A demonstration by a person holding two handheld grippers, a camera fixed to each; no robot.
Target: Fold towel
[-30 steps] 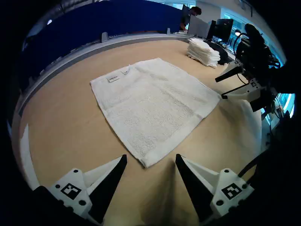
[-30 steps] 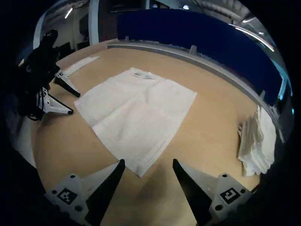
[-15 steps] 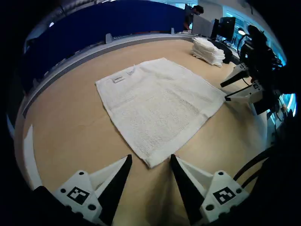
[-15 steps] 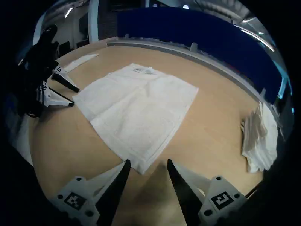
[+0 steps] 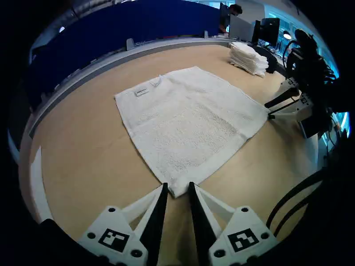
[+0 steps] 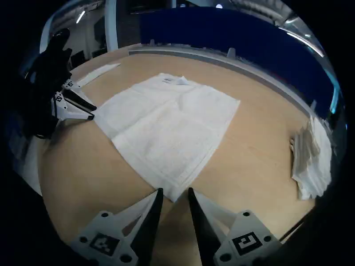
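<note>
A white towel (image 5: 191, 119) lies spread flat on the tan table (image 5: 84, 146), its label near the far edge. My left gripper (image 5: 176, 189) has its fingers drawn in tight on the towel's near corner. In the right gripper view the same towel (image 6: 168, 124) lies flat, and my right gripper (image 6: 174, 195) pinches the corner nearest to it. Each view also shows the other gripper farther off at the adjacent corner: the right one (image 5: 269, 111) and the left one (image 6: 93, 113), both with fingers nearly together at the towel's edge.
A stack of folded white towels (image 5: 248, 57) sits at the table's far right; in the right gripper view it is the pile (image 6: 315, 155). A blue partition (image 5: 133, 22) runs behind the table. Monitors (image 5: 266, 29) and a person stand beyond it.
Both grippers have moved forward to the towel's corners and drawn their fingers together from wide open to a narrow pinch. The towel itself has not shifted.
</note>
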